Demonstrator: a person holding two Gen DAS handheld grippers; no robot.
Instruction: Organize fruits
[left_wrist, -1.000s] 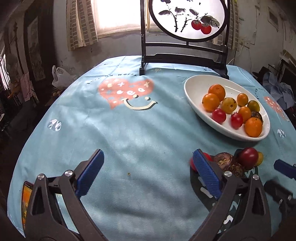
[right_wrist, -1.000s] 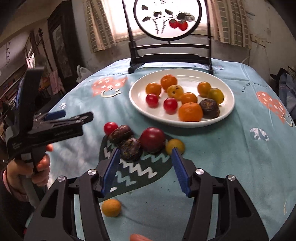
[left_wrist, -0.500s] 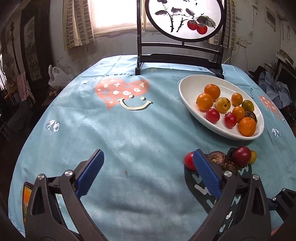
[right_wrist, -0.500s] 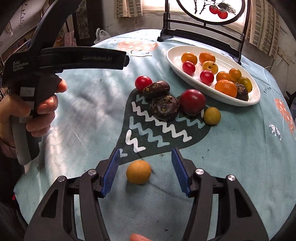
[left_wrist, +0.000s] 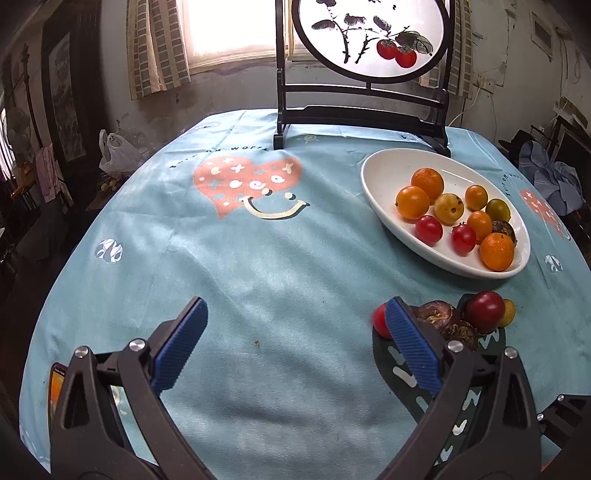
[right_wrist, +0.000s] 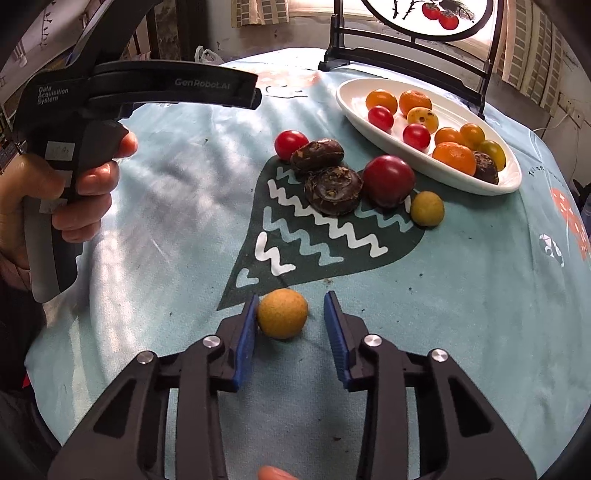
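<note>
Yellow-orange fruit (right_wrist: 282, 314) near the worktop's (right_wrist: 461, 295) front edge, between the right claw's (right_wrist: 290, 336) half-closed pads, left pad touching, left claw (left_wrist: 295, 350) wide over bare cloth, white dish (right_wrist: 369, 122) of fruits beyond.

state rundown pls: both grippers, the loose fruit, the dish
left gripper: open, empty, above bare cloth
right gripper: open, straddling yellow-orange fruit, left pad touching it
yellow-orange fruit: on cloth, not clamped
white dish: upright, holding fruit
loose fruit cluster: on cloth beside dish
</note>
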